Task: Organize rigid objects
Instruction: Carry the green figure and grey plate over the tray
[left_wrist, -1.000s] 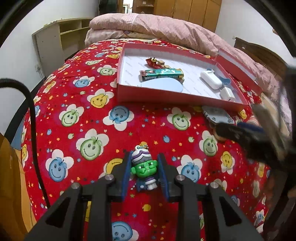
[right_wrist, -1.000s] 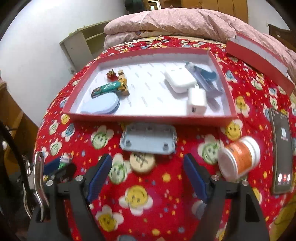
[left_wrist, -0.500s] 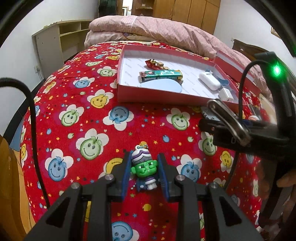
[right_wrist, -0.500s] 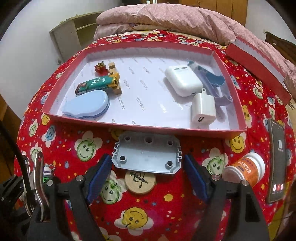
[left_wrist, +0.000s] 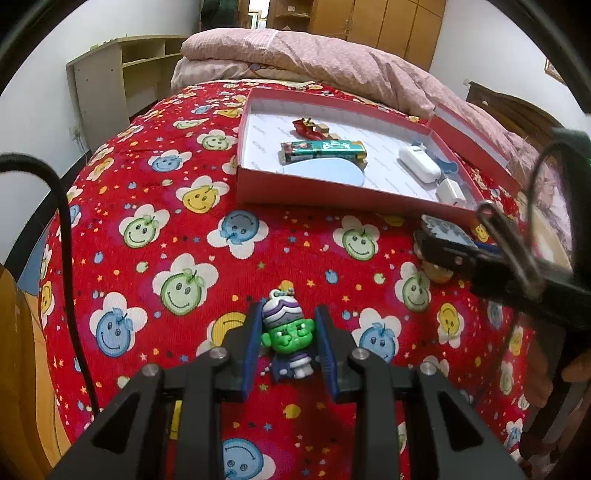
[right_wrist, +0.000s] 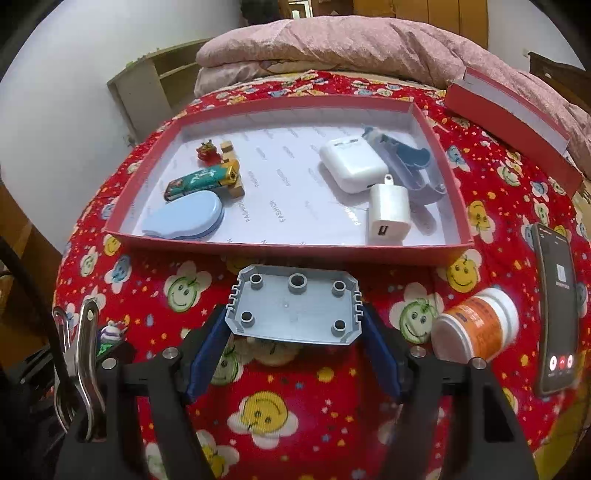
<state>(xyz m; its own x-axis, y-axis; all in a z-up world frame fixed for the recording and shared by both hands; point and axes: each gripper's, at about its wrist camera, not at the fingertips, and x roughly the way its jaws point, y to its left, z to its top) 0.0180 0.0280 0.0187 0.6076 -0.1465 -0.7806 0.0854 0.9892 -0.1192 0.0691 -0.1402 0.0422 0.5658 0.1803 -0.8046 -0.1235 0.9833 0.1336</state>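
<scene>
My left gripper (left_wrist: 288, 312) is shut on a small green-faced figurine (left_wrist: 290, 334) with a purple-and-white cap, just over the red smiley bedspread. In the right wrist view, a grey plastic plate (right_wrist: 295, 306) with round studs lies in front of the red box (right_wrist: 280, 253). My right gripper (right_wrist: 293, 315) is closing on the plate, and its blue pads meet the two short sides. The plate (left_wrist: 443, 230) and one right finger also show at the right edge of the left wrist view. The figurine (right_wrist: 110, 330) peeks in at the left of the right wrist view.
Under the plate's near edge lies a wooden disc (right_wrist: 273, 352). An orange pill bottle (right_wrist: 476, 328) and a phone (right_wrist: 557, 314) lie to the right, and the box lid (right_wrist: 513, 122) sits at the far right. The box holds a white charger (right_wrist: 388, 214), an earbud case (right_wrist: 351, 166) and a blue case (right_wrist: 184, 219).
My right gripper came forward until the grey plate sat between its pads, then the jaws narrowed onto it. The left gripper and the figurine have not moved.
</scene>
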